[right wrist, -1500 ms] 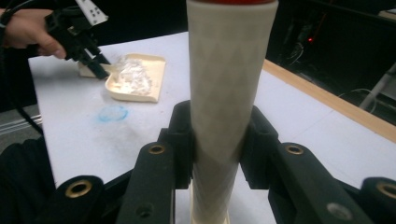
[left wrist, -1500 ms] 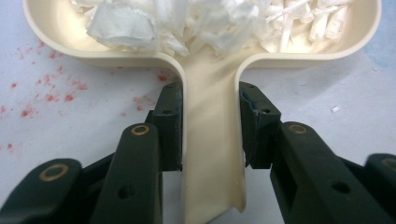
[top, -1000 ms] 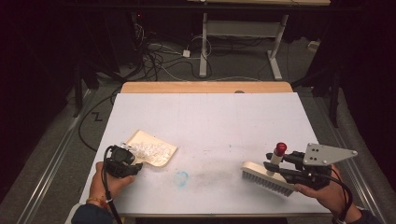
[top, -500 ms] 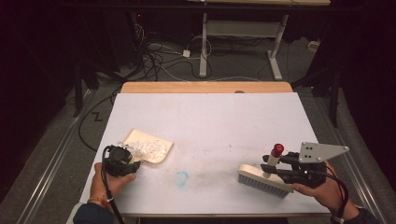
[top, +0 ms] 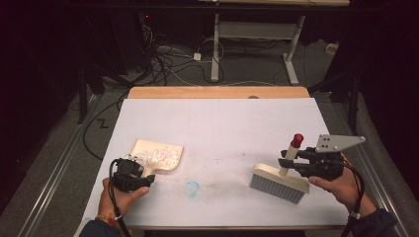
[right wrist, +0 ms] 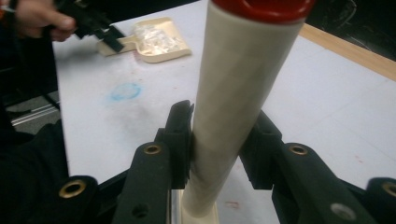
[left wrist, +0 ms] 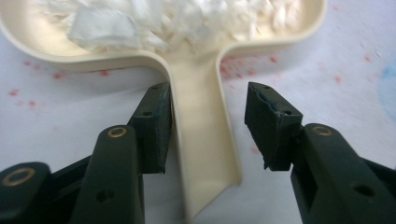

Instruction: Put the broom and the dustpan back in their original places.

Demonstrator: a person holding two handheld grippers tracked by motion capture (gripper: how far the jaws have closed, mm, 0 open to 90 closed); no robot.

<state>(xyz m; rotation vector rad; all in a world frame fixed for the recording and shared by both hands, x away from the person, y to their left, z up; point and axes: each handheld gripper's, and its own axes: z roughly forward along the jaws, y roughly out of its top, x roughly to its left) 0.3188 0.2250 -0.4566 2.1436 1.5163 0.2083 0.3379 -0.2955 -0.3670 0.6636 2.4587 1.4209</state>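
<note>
At the bottom of the left gripper view, our left gripper (left wrist: 208,133) has just been opening its jaws. They now stand spread, one on each side of the dustpan (left wrist: 205,140) handle, with a gap on the right side, so we are no longer pinching it. The dustpan lies flat on the table (top: 222,123), left of the middle in the high view, full of white scraps (top: 160,157). We think the sweeping is done.

In the lower middle of the right gripper view, our right gripper (right wrist: 219,140) pinches the brush (right wrist: 233,93) handle tight. In the high view the brush stands at the lower right, a bit farther right than before.
</note>
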